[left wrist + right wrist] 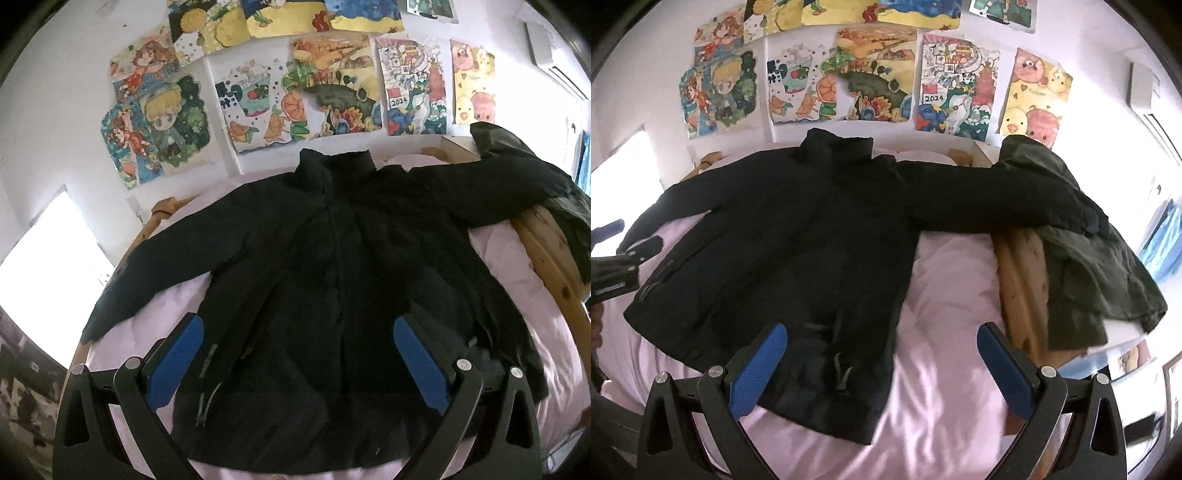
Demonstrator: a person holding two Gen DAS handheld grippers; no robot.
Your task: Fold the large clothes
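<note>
A large black jacket [332,258] lies spread flat, front up, on a bed with a pale pink sheet [517,280], collar toward the wall and both sleeves stretched out sideways. My left gripper [295,332] hovers open above the jacket's lower front, its blue pads [177,362] wide apart with nothing between them. In the right wrist view the same jacket [798,236] fills the left half; my right gripper [882,343] is open over its lower right hem and the bare pink sheet [945,295]. The left gripper's body [617,269] shows at the left edge there.
A wooden bed rail [1023,280] runs along the right side with a dark olive garment [1089,266] draped over it; the jacket's right sleeve rests on that. Colourful drawings [295,85] cover the white wall behind. A bright window [48,258] is at the left.
</note>
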